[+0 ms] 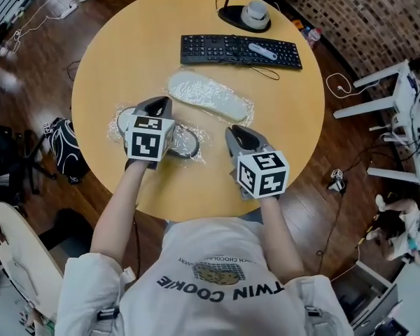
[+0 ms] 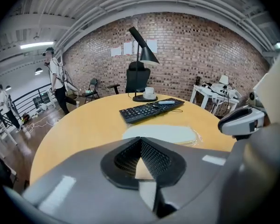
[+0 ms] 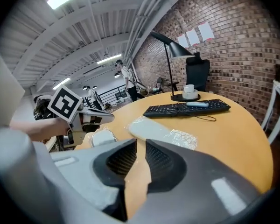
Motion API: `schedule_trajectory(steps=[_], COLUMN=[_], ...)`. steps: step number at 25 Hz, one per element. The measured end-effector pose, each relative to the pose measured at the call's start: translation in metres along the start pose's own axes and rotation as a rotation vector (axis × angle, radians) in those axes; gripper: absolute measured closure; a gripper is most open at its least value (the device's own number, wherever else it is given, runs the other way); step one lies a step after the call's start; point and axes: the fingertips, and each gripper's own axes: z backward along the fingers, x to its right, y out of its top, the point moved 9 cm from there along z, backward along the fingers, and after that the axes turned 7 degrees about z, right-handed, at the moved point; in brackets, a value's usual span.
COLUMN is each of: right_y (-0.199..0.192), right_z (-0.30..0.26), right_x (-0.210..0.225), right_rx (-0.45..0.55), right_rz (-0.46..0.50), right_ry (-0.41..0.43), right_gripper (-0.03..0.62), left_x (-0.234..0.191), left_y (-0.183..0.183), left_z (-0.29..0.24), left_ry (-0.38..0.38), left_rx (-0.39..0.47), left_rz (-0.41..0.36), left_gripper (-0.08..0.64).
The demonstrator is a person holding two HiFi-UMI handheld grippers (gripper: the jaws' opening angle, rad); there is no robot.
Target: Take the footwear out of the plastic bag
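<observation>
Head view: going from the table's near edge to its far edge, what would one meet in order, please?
right gripper → white footwear in plastic bag → black keyboard → lamp base

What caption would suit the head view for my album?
Person at a round table: left gripper over one bagged slipper, right gripper beside it, a second bagged slipper and keyboard beyond.
</observation>
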Motion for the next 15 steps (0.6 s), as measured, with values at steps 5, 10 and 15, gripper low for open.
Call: schedule_trajectory(steps=[5,10,15], right_y=[-0.006,-0.016,-0.025], right_z=[-0.008,-0.015,-0.02], right_x=[0.02,0.04,0.064], right_rx=[-0.018,-0.028,-0.025], right_rz=[-0.047,-0.108,-0.179], right_ry=[-0.035,-0.056,-0.068], right_gripper=[0.538,0.537,0.537], left_x=[-0.017,-0.029,-0.039], left_y=[0.002,-0.003,-0.003], left_z=[-0.042,-0.071,-0.09], left_ry=[0.022,0.033,0.056], left_rx=[-0.058,-0.102,-0.128], left_rz=[-0.049,-0.065,-0.093], left_gripper=[0.554,0.554,0.554])
